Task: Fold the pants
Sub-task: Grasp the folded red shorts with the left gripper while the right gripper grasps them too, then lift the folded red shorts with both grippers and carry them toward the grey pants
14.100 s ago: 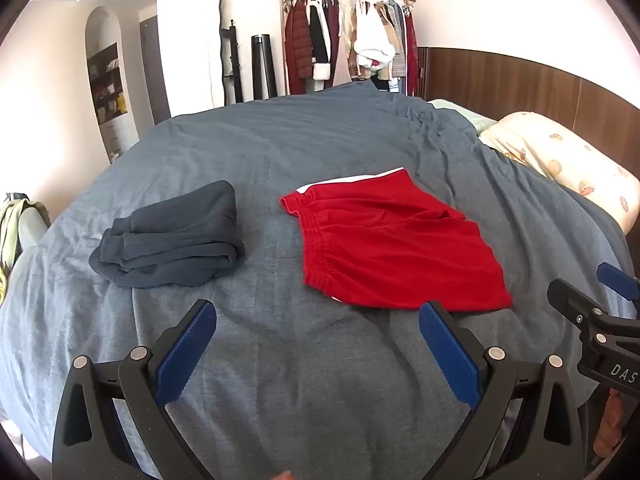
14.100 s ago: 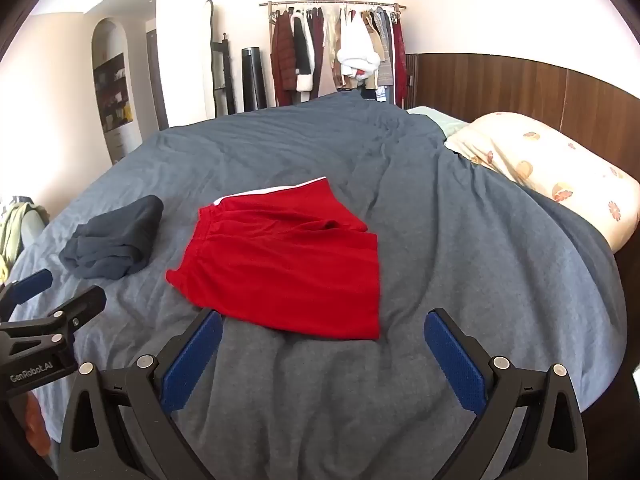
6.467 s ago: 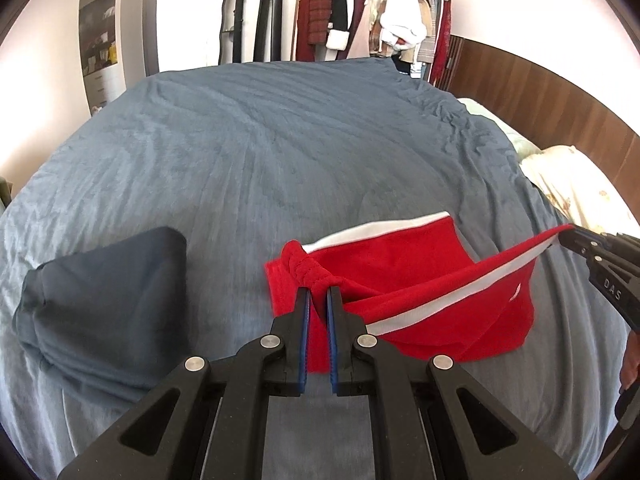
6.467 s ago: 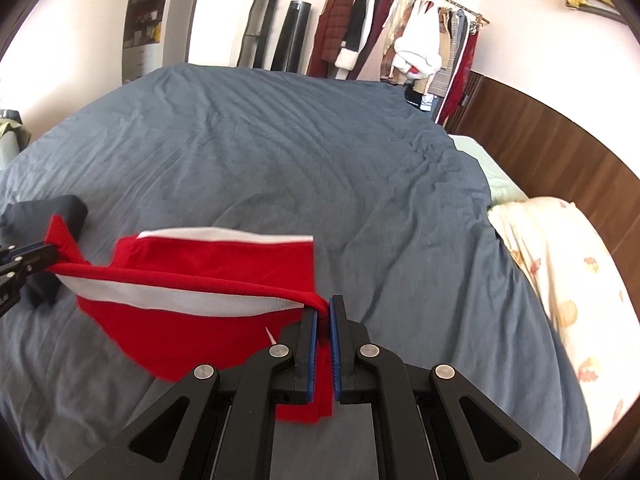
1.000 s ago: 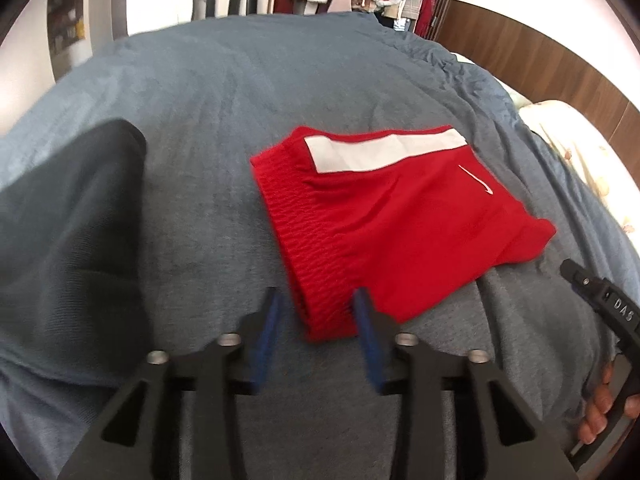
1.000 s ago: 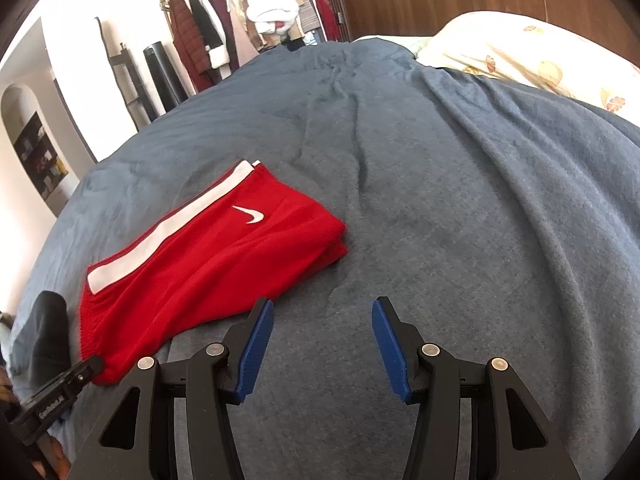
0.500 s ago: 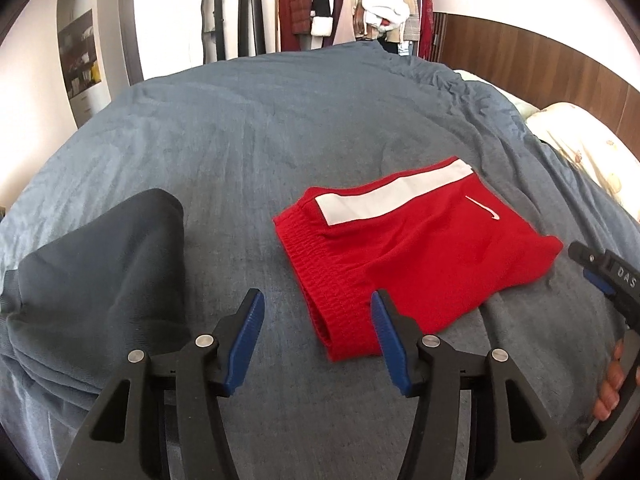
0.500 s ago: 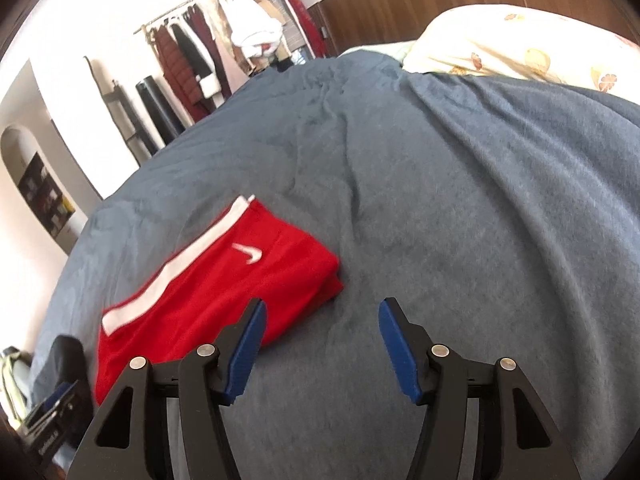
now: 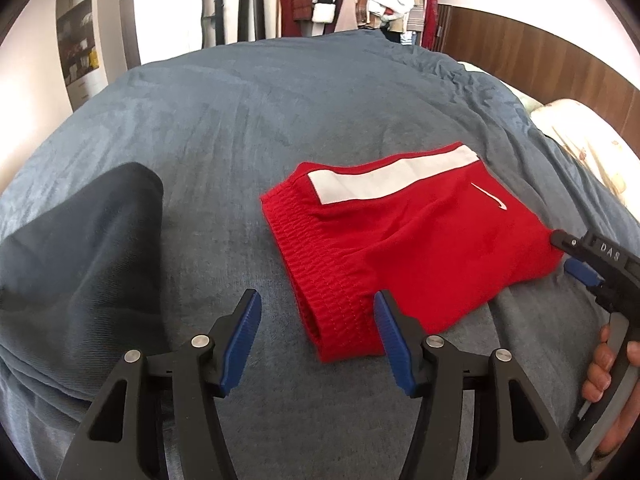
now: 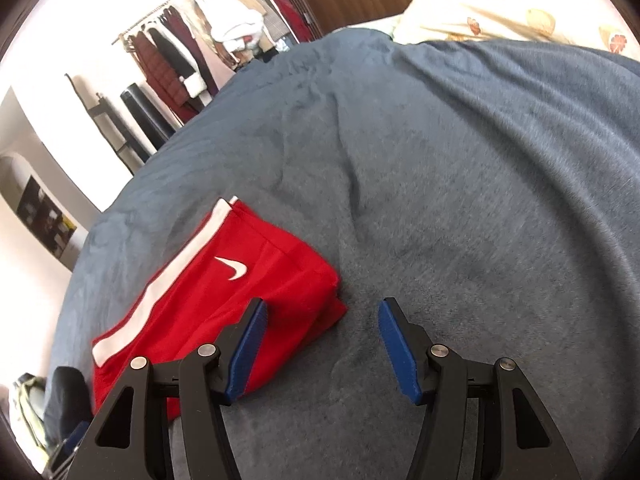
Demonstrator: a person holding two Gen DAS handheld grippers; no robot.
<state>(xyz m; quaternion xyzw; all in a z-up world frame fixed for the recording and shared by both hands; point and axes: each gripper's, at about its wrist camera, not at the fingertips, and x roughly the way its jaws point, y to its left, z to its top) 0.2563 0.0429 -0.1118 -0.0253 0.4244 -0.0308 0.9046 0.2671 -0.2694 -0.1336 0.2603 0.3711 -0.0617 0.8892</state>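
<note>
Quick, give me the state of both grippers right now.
Left gripper: open, holding nothing, at the waistband end of the red shorts.
Right gripper: open, holding nothing.

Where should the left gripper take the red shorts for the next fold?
Probably the elastic waistband corner of the red shorts, approached low from the near side. That thick ribbed edge lies right between the open left gripper fingers, and its stacked layers give a firm bite on the blue bedcover.
</note>
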